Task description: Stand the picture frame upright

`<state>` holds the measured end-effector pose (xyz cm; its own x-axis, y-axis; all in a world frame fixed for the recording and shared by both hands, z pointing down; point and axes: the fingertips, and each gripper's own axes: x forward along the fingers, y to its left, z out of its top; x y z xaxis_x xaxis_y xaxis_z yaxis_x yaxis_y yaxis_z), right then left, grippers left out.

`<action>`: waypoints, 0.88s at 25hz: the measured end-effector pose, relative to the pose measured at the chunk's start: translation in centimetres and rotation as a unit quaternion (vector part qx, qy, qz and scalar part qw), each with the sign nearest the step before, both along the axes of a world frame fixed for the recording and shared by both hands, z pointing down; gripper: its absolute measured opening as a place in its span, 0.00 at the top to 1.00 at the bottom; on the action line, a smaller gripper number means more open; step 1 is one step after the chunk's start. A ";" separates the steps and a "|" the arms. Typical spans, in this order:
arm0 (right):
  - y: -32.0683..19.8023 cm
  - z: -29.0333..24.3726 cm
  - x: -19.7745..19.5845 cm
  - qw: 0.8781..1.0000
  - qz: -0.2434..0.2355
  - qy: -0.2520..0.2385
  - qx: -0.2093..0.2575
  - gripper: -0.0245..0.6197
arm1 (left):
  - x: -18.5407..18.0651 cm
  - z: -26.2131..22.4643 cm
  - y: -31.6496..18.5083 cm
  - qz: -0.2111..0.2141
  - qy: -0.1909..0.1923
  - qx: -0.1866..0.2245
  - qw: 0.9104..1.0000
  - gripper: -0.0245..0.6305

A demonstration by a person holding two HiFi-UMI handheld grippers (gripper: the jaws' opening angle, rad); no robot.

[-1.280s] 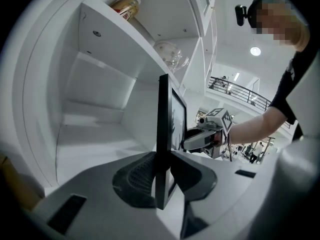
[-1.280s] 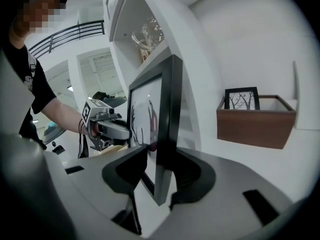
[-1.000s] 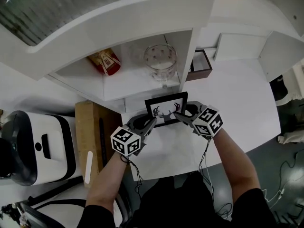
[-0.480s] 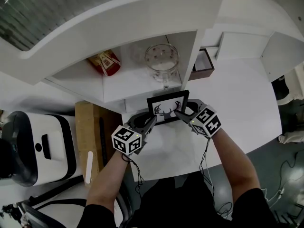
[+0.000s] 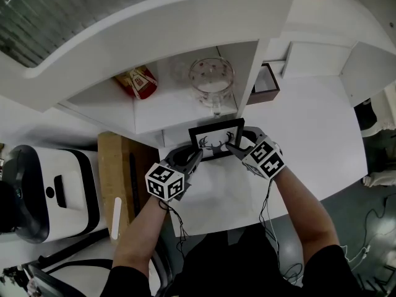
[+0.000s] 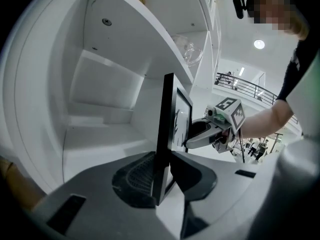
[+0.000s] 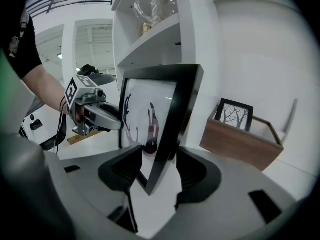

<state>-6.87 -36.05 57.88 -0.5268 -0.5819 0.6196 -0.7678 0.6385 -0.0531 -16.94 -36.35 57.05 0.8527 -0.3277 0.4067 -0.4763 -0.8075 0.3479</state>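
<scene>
A black picture frame (image 5: 216, 140) with an antler print stands on its edge on the white table (image 5: 309, 135), just in front of the shelf unit. My left gripper (image 5: 193, 158) is shut on its left edge; in the left gripper view both pads press the frame (image 6: 167, 119) at the gripper's (image 6: 162, 176) tips. My right gripper (image 5: 234, 143) is at the frame's right edge. Its jaws are opening: in the right gripper view the frame (image 7: 156, 114) sits between them with a gap on each side of the gripper (image 7: 155, 171).
The white shelf unit (image 5: 185, 113) holds a glass jar (image 5: 210, 79) and a red packet (image 5: 139, 82). A wooden box (image 7: 240, 141) with a second small picture (image 7: 235, 114) stands right of the shelf post. A wooden board (image 5: 114, 184) and a white appliance (image 5: 43, 190) lie to the left.
The right gripper's jaws have spread apart and come off the frame's right edge. The left gripper keeps its hold, and the frame stays standing in place.
</scene>
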 end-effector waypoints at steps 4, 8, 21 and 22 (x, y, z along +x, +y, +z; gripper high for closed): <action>-0.2 0.1 0.1 1.000 0.002 0.003 -0.002 0.62 | -0.1 0.2 -0.3 -0.002 -0.007 0.002 1.000 0.83; -0.4 0.1 0.2 1.000 0.002 0.000 -0.006 0.61 | -0.1 0.2 -0.4 -0.004 -0.005 0.003 1.000 0.83; -0.4 -0.1 0.3 0.999 0.018 0.029 -0.007 0.60 | -0.1 0.4 -0.4 -0.010 -0.003 0.003 1.000 0.83; -0.4 -0.2 0.3 0.999 0.022 0.037 -0.007 0.60 | -0.1 0.3 -0.4 -0.011 -0.002 0.004 1.000 0.83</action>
